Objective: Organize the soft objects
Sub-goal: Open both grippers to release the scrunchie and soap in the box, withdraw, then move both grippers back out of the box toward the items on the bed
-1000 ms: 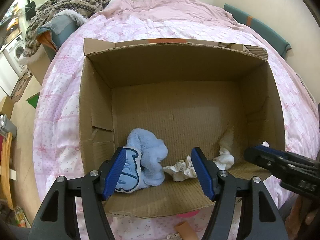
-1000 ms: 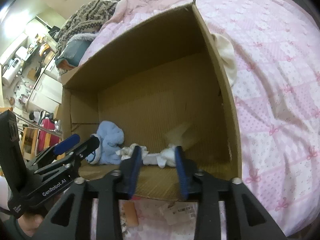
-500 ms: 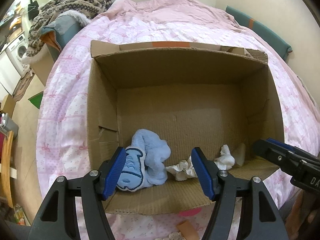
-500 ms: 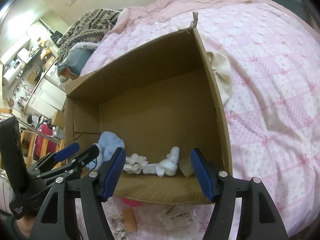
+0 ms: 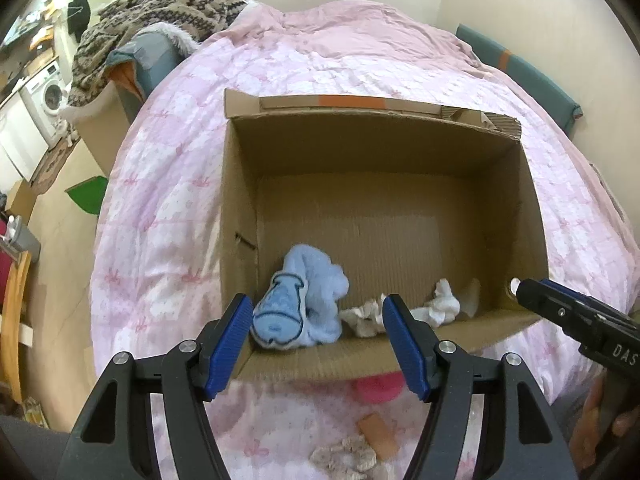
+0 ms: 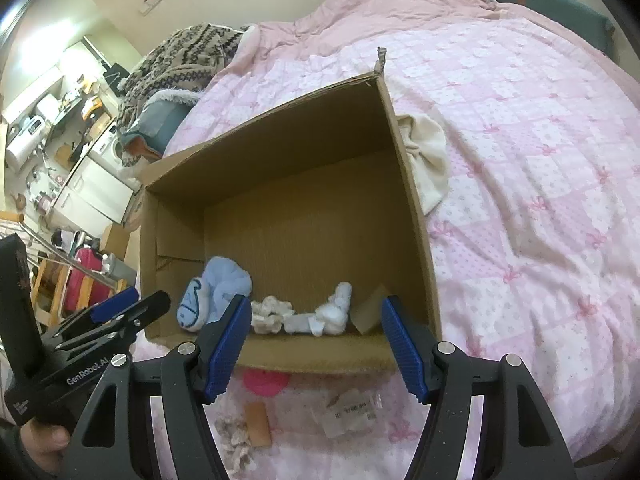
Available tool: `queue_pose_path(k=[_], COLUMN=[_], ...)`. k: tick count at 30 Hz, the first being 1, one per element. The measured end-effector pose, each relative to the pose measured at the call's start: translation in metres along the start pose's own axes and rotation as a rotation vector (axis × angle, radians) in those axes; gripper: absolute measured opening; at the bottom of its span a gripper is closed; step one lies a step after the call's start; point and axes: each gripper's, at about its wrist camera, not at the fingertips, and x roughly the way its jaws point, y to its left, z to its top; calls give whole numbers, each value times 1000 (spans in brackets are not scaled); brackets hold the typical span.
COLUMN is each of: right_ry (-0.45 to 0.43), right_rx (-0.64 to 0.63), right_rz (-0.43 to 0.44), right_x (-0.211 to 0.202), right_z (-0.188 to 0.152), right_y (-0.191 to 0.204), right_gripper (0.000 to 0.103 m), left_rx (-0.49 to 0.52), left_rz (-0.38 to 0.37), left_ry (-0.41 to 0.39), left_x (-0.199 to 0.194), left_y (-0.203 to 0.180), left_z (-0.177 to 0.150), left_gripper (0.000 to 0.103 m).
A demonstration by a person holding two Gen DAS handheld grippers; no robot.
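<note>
An open cardboard box (image 5: pixel 360 148) (image 6: pixel 280 152) sits on the pink quilt. On its floor near the front wall lie a light blue sock bundle (image 5: pixel 298 312) (image 6: pixel 216 296) and crumpled white socks (image 5: pixel 400 312) (image 6: pixel 316 316). My left gripper (image 5: pixel 318 320) hovers open above the box's near edge, nothing between its blue pads. My right gripper (image 6: pixel 316 320) also stands open and holds nothing, above the white socks. Each gripper shows at the edge of the other's view, the right gripper (image 5: pixel 528 292) and the left gripper (image 6: pixel 148 300).
In front of the box on the quilt (image 6: pixel 540 160) lie a pink item (image 6: pixel 264 382), a small tan piece (image 6: pixel 258 418), a paper tag (image 6: pixel 352 412) and a fluffy beige sock (image 6: pixel 236 438). A cream cloth (image 6: pixel 426 160) lies against the box's right side. Piled blankets (image 5: pixel 160 8) sit at the far left.
The right gripper's jaws widened from around the white socks, which now lie in the box. Both grippers pulled up and back, so the box looks smaller and farther.
</note>
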Motion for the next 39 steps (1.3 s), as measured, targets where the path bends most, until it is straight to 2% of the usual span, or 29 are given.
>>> queue_pose_path(k=[23, 39], right_ry=[37, 86], right_rx=[40, 69], right_rz=[9, -51], right_x=[-25, -13], right_z=[-50, -62], right_y=[0, -11], right_gripper=[71, 71], left_rx=[-38, -56], left_rz=[7, 12], left_ry=[26, 63], left_x=[-29, -17], left_y=[15, 21], left_z=[-54, -67], left_gripper=[65, 65])
